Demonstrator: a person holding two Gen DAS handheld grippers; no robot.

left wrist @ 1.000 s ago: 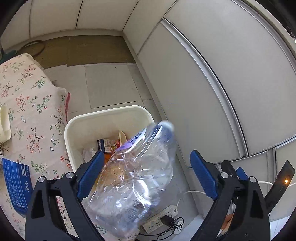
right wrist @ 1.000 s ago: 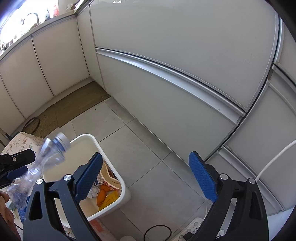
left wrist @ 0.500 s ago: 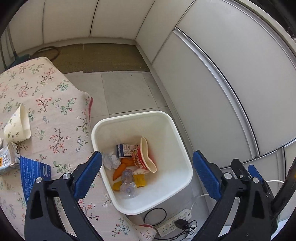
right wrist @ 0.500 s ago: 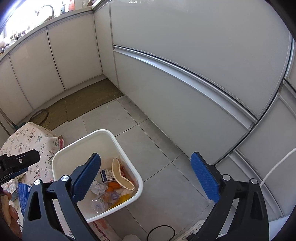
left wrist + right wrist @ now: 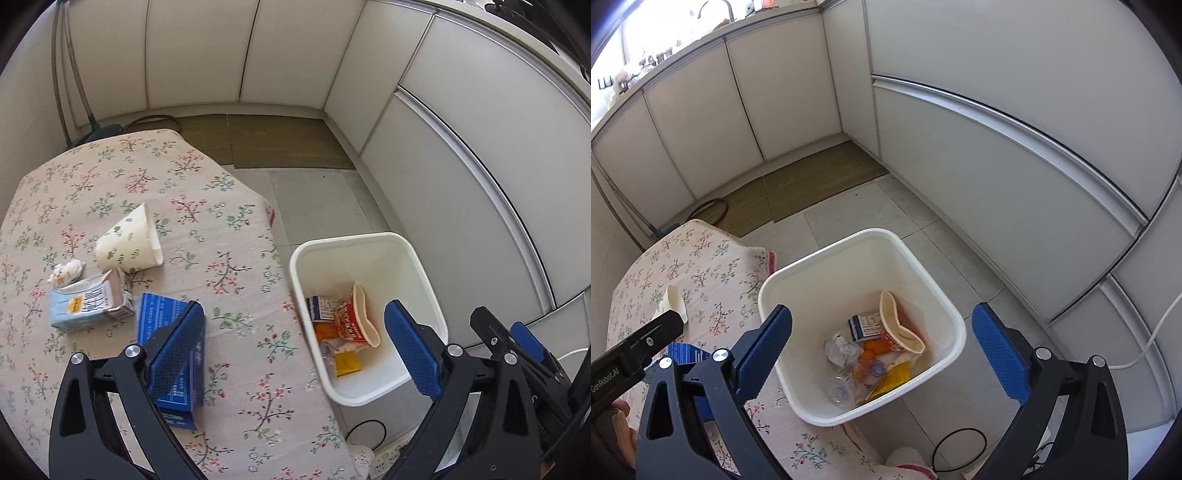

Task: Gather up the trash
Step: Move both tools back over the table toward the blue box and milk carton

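Between pickups: left gripper (image 5: 295, 343) and right gripper (image 5: 882, 350) both wide, empty. Bin (image 5: 413, 258) part-filled. Next, likely reach left for the paper cup (image 5: 129, 245) on the table (image 5: 229, 229).

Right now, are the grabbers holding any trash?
No. The left gripper and the right gripper are both open and empty. The plastic bottle lies in the white bin.
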